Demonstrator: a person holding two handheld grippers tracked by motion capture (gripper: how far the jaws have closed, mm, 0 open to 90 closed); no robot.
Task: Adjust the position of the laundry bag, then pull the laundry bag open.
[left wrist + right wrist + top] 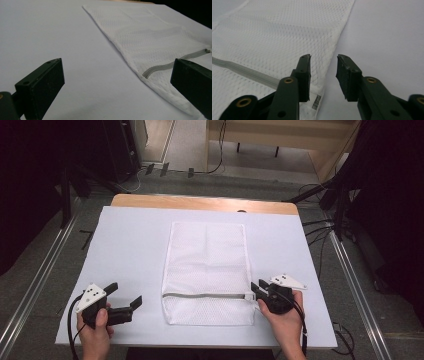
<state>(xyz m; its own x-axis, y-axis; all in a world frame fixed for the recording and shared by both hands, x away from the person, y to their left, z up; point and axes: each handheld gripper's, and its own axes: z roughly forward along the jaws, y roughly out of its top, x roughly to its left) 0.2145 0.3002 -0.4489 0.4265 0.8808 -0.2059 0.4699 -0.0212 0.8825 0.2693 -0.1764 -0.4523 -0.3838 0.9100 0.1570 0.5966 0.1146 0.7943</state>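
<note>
The right hand-held gripper (261, 289), jaws parted, sits at the mesh bag's (207, 265) zipper end; left hand-held gripper (126, 295) released, apart.

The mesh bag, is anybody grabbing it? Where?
No. Both grippers are open and empty: the right gripper sits at the mesh laundry bag edge by its zipper; the left gripper is apart.

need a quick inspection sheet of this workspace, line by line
surface: white sheet over a wooden table, flat.
job's things: white mesh bag lying flat at centre, grey zipper across its near end, shut.
clutter: nothing seen.
grippers: left gripper open wide, left of the bag, apart from it; right gripper open, at the bag's right edge by the zipper end.
cables: black cable trailing from the left gripper; more on the floor.
surroundings: grey floor, metal rails both sides.
</note>
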